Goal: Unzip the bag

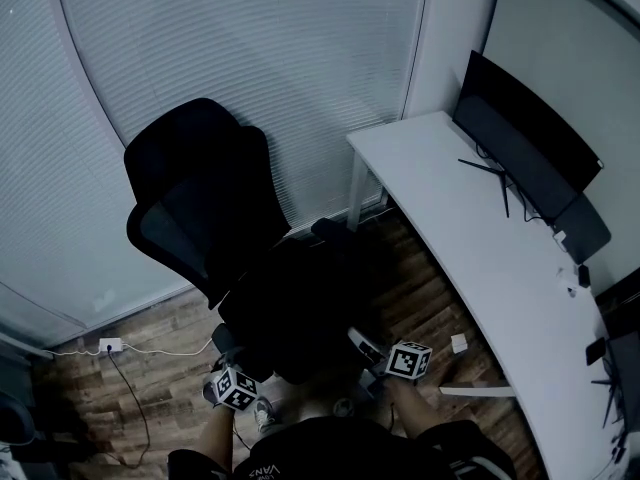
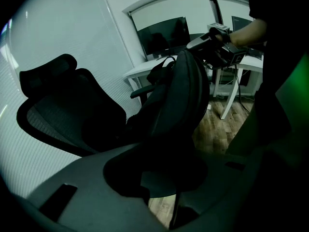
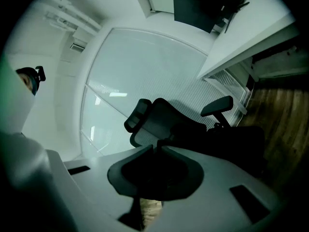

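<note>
Fingers (image 2: 91,175) of the left gripper (image 1: 226,356) reach into the lower end of the bag (image 2: 186,91). It is all dark there, so I cannot tell whether they pinch the fabric. That gripper's view shows the bag standing tall on the chair (image 2: 63,110), while the head view gives only one dark mass on the seat. It alone also shows the right gripper (image 2: 202,40) up at the bag's top edge, with a hand (image 2: 244,32) behind it. The right gripper's own fingers (image 3: 137,153) are pressed together. Its view does not show whether a zipper pull sits between them. Furthest right in the head view stands a desk (image 1: 470,258) with a monitor (image 1: 525,143).
</note>
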The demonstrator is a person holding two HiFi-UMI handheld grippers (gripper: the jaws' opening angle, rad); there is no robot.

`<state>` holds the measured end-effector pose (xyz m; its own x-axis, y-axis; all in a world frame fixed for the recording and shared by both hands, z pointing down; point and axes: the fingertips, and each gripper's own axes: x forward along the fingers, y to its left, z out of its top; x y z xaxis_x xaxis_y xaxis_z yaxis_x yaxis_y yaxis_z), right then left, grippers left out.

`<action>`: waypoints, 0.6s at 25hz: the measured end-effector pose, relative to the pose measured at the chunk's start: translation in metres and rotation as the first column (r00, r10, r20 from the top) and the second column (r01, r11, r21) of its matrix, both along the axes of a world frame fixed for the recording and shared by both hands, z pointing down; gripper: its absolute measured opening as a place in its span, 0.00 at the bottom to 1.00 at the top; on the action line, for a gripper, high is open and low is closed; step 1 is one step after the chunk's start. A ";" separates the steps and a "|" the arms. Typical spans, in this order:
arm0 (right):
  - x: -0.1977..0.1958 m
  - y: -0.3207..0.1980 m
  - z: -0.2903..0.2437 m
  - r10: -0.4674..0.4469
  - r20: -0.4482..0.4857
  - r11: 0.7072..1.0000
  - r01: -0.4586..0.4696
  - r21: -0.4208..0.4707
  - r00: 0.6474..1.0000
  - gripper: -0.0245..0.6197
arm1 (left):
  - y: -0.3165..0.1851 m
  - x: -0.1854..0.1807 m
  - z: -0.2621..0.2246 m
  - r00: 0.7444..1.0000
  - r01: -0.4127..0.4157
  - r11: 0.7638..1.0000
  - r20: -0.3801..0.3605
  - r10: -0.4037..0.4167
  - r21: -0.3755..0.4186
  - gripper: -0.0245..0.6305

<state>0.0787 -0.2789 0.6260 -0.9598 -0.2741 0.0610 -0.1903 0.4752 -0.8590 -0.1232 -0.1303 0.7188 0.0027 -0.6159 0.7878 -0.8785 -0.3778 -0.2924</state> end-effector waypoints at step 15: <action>-0.004 0.031 -0.006 0.086 -0.251 0.989 -0.052 0.139 0.964 0.33 | 0.032 -0.007 -0.015 0.994 -0.108 0.994 -0.001 0.108 -0.035 0.48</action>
<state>0.0743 -0.2484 0.6205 -0.8952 -0.3610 0.2614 -0.4319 0.5575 -0.7090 -0.1299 -0.0981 0.7041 0.0670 -0.5840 0.8090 -0.8316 -0.4807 -0.2781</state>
